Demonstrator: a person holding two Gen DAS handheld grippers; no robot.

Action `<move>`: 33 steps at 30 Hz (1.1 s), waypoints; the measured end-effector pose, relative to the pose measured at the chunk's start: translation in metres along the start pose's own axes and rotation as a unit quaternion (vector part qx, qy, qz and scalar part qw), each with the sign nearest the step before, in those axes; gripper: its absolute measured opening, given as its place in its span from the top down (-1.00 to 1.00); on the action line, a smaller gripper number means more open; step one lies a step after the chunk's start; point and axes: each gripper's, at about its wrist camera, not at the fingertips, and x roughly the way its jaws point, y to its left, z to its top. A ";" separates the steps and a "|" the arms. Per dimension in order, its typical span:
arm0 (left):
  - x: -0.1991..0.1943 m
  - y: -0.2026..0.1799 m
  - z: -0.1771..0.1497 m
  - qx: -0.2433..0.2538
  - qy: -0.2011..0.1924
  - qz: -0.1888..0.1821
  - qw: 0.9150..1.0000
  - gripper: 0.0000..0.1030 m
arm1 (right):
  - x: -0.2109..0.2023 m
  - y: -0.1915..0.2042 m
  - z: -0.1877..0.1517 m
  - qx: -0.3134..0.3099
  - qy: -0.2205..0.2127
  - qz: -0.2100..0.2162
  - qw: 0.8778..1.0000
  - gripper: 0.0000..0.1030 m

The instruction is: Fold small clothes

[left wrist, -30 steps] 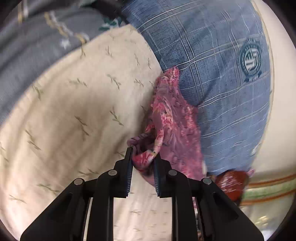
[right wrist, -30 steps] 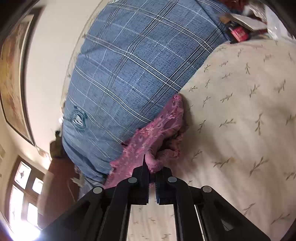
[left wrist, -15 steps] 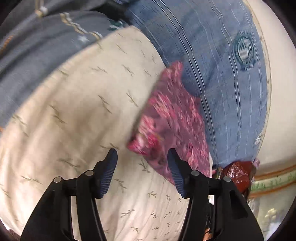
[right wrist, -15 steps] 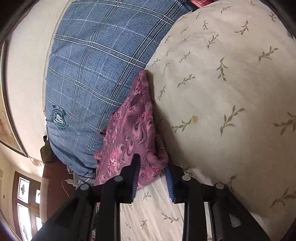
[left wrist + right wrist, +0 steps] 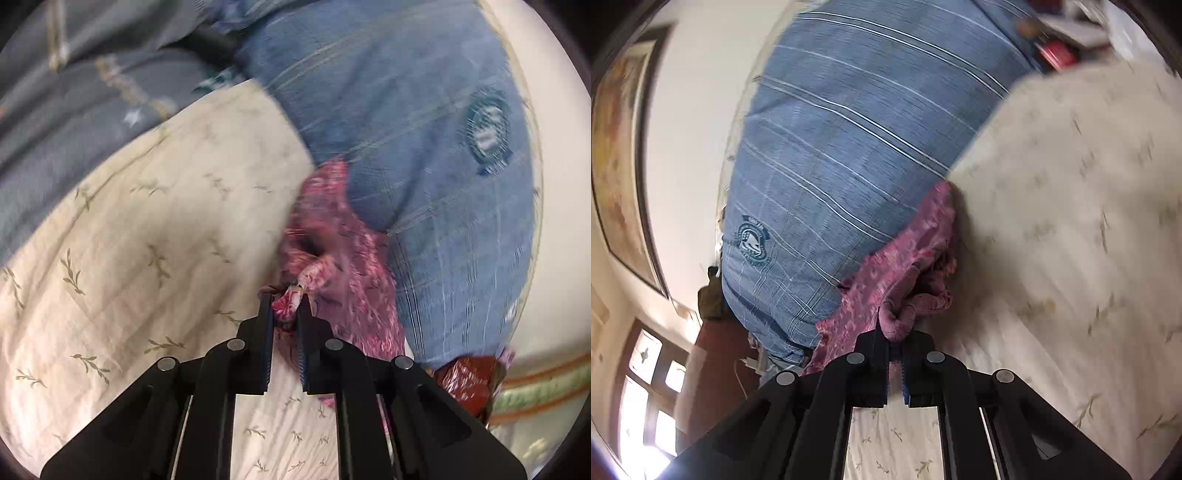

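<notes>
Only rightward, framed picture [image 5: 617, 155], window [image 5: 646, 391].

Both views smear with motion. From the left wrist, the pink garment [image 5: 332, 251] blurs across its upper half, so its print and folds there cannot be read; its lower edge is hidden behind the left gripper [image 5: 287, 314], whose jaws have just been closing, with a bunched strip of the cloth between them. The round badge on the blue plaid pillow [image 5: 443, 155] is too soft to read. From the right wrist, the cream bedsheet [image 5: 1071, 221] streaks on the right, and the clutter at top right is blurred and cut off. The right gripper [image 5: 894, 334] covers the garment's near end.
</notes>
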 end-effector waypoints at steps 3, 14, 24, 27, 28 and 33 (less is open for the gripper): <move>0.000 0.010 -0.007 0.016 0.004 0.038 0.999 0.83 | 0.006 -0.005 0.000 -0.003 0.015 -0.022 1.000 0.92; -0.028 0.026 -0.005 0.045 -0.037 0.104 0.993 0.51 | -0.029 -0.029 -0.006 0.012 0.009 -0.104 0.994 0.51; 0.085 -0.067 0.076 0.165 0.034 0.136 0.976 -0.18 | 0.060 -0.010 0.068 -0.024 0.045 -0.131 0.990 0.03; 0.121 -0.066 0.098 0.143 0.056 0.140 0.978 -0.20 | 0.100 -0.022 0.083 -0.020 0.052 -0.160 0.986 0.03; 0.132 -0.063 0.101 0.132 0.070 0.138 0.979 -0.20 | 0.110 -0.026 0.086 -0.016 0.054 -0.161 0.985 0.03; 0.159 -0.081 0.102 0.186 0.078 0.137 0.970 0.88 | 0.143 -0.012 0.096 -0.083 0.075 -0.133 0.985 0.91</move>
